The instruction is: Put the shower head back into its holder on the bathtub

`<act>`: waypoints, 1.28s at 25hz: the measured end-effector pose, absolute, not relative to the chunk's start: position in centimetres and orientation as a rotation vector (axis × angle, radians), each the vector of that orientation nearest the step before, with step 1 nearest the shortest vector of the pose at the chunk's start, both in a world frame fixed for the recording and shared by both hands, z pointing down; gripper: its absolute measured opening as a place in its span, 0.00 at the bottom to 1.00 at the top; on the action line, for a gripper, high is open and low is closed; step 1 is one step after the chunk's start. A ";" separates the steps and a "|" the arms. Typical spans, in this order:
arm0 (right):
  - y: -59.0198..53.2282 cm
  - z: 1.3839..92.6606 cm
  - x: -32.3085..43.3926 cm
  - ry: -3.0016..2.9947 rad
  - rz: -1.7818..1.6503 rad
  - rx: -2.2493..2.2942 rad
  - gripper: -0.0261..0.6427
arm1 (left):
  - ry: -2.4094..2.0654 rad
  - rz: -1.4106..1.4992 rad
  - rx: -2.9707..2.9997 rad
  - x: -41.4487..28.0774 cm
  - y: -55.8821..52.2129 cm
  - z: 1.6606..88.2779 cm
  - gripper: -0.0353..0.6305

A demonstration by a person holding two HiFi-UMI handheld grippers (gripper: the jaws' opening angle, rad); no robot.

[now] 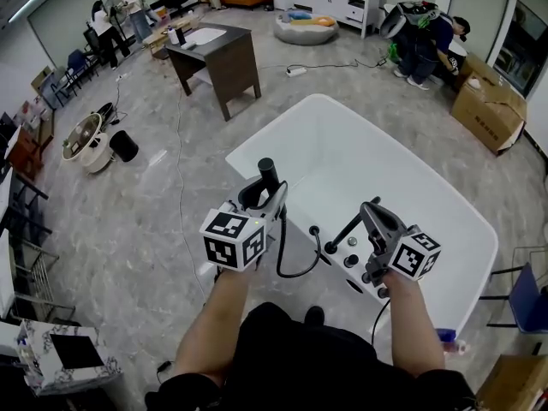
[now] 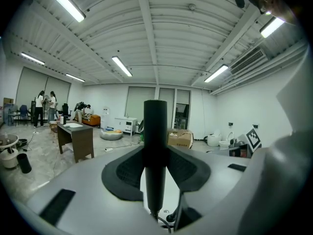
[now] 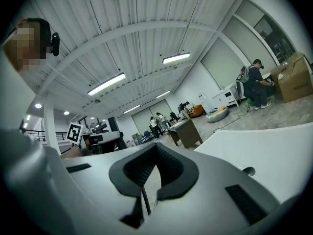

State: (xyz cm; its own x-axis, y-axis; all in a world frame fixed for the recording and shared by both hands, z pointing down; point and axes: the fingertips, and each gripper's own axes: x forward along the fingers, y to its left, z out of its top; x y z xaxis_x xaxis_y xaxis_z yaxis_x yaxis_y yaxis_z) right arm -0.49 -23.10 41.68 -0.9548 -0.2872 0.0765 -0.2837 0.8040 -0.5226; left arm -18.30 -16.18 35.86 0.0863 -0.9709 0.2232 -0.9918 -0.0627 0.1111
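Flooring (image 1: 145, 229) is grey and marbled, in a large open room — a dark wooden desk (image 1: 218, 58) and brown cardboard boxes (image 1: 488, 114) stand well apart from the white rectangular bathtub (image 1: 257, 152). The left gripper (image 1: 265, 188) clamps the black cylindrical shower head (image 1: 268, 171) upright, above the tub's near rim. The right gripper (image 1: 370, 208) has its jaws pressed together, near the black fittings (image 1: 351, 259) on that rim. A black hose (image 1: 295, 268) loops below — its upper end is hidden behind the left gripper. The holder cannot be singled out among the fittings.
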 end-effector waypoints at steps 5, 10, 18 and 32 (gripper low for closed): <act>-24.0 43.0 -0.5 2.984 -0.911 -0.485 0.06 | -1.949 0.121 2.133 -18.3 -17.9 35.8 0.28; -25.3 42.9 -1.4 2.974 -0.920 -0.502 0.06 | -1.946 0.129 2.181 -18.8 -19.7 33.8 0.28; -26.5 42.8 -2.5 2.972 -0.902 -0.518 0.06 | -1.923 0.133 2.262 -19.3 -23.1 31.8 0.28; -27.7 42.4 -1.9 2.880 -0.914 -0.561 0.06 | -1.853 0.151 2.415 -17.1 -26.4 27.2 0.28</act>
